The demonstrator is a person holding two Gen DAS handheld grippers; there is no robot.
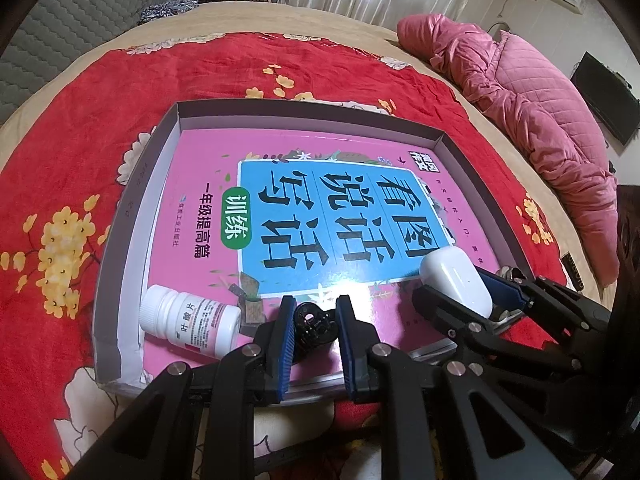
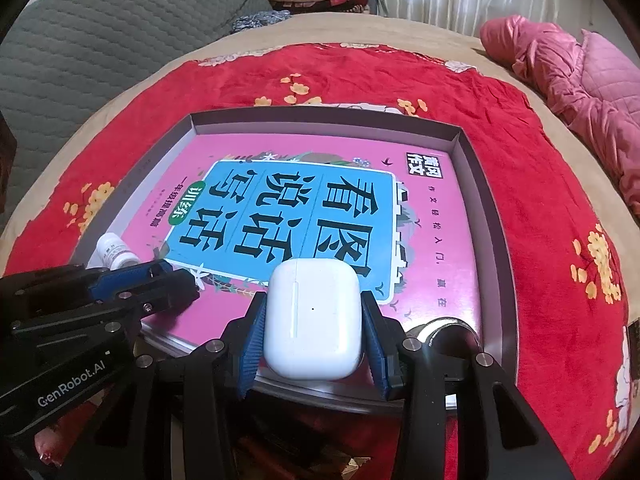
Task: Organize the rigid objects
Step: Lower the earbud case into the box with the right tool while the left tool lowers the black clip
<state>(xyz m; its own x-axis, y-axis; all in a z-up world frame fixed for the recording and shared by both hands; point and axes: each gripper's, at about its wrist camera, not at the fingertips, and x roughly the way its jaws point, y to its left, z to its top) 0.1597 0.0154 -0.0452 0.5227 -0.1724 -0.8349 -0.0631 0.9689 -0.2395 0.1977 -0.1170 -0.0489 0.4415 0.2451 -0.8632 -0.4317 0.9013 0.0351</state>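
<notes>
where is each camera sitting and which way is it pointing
Left wrist: on the left gripper, looking steeply down along its jaws, shut on a small black part, into a shallow box on a bed; the right gripper shows at right.
Right wrist: on the right gripper, looking steeply down at the white earbud case in its jaws; the left gripper shows at left.
Shared: box, pink book, white bottle, case, red cloth.

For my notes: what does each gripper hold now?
Left gripper: shut on a small black part.
Right gripper: shut on the white earbud case.
</notes>
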